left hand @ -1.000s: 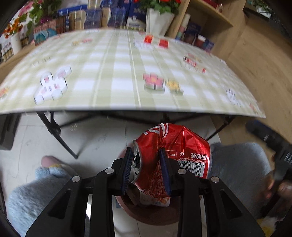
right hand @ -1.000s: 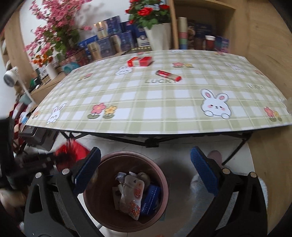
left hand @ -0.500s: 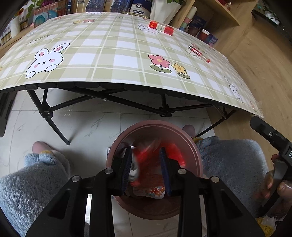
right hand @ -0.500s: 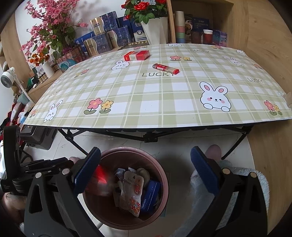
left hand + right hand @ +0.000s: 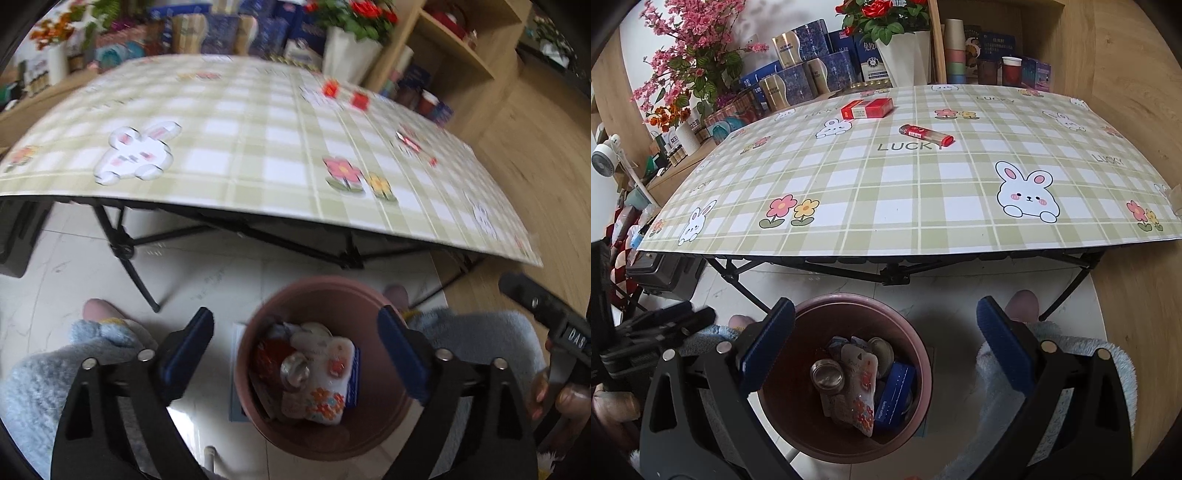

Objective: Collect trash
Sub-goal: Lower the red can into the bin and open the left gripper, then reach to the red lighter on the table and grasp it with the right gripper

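**A:** Where's the trash at this point?

**B:** Most of it sits in the brown bin (image 5: 846,373) on the floor, just in front of the counter (image 5: 886,206). A crushed red can (image 5: 275,356) lies in there among a floral pouch (image 5: 858,400) and a blue packet (image 5: 895,391). Two pieces are left on the counter, well apart from the bin: a red box (image 5: 867,109) near the far edge and a red lighter-like stick (image 5: 926,134) just beside the word "LUCKY".

**A:** So which step is this?

**B:** By my reading, a drop into the bin is done and the next pickup hasn't begun. Neither claw holds anything.

**A:** How do the claws stand?

**B:** The left claw (image 5: 295,354) hangs above the bin, jaws spread wide, the bin's mouth showing between its blue pads. The left view is blurred, so fine detail there is uncertain. The right claw (image 5: 886,350) is also wide open, pointing toward the counter with the bin below and between its fingers. Both hover low, under the level of the counter top.

**A:** And the next move?

**B:** I'd judge one claw must rise over the counter edge and reach far across. The stick is slim and lies flat, so the jaws would need to straddle it crosswise and close low; the box offers broader sides.
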Available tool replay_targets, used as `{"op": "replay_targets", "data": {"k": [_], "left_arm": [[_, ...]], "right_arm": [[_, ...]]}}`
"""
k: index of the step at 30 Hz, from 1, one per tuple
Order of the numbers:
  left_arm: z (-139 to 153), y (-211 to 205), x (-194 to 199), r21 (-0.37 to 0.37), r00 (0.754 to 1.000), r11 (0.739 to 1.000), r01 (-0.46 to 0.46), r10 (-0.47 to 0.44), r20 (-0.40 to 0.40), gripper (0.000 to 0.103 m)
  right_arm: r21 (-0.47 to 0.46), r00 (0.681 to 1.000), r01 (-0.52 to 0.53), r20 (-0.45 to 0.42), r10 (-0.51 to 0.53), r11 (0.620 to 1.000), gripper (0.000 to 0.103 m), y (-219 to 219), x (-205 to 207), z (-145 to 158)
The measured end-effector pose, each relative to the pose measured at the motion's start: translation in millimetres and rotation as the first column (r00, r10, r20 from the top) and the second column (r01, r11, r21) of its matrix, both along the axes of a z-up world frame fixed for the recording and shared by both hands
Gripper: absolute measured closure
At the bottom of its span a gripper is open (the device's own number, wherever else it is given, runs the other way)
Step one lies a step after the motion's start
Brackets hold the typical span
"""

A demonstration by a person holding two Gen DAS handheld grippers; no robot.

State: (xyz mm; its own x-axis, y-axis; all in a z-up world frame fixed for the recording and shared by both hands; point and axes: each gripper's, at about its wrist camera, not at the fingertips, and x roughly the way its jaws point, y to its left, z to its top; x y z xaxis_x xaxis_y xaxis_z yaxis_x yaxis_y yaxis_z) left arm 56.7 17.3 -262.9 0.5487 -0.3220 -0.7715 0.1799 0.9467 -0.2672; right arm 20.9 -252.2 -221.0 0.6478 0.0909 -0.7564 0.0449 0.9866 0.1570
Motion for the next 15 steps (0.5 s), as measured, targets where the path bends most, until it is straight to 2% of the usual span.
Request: {"op": "replay_targets", "data": {"k": [7,11,15], "left_arm": [[13.0,15.8,-0.6,0.008,0.996,0.997,-0.082,0.082,0.047,0.008],[18.4,16.8,2.2,0.072,0.993,0.992,-0.107,0.103,0.060,0.006],[32.6,13.7,7.1,0.124,0.992,0.989,-0.081,0.068,0.108,0.006]], "right_arm": [[-0.021,1.000,0.011,-0.021,-0.012,1.000,0.006,1.2,3.3,-4.7],[-0.033,1.000,0.021,-0.004,-0.021,0.999,0.006,-2.6,8.8,-0.8],[-0.041,1.000,-0.019,0.017,0.020,0.999,0.006,-4.6,17.8,6.7]]}}
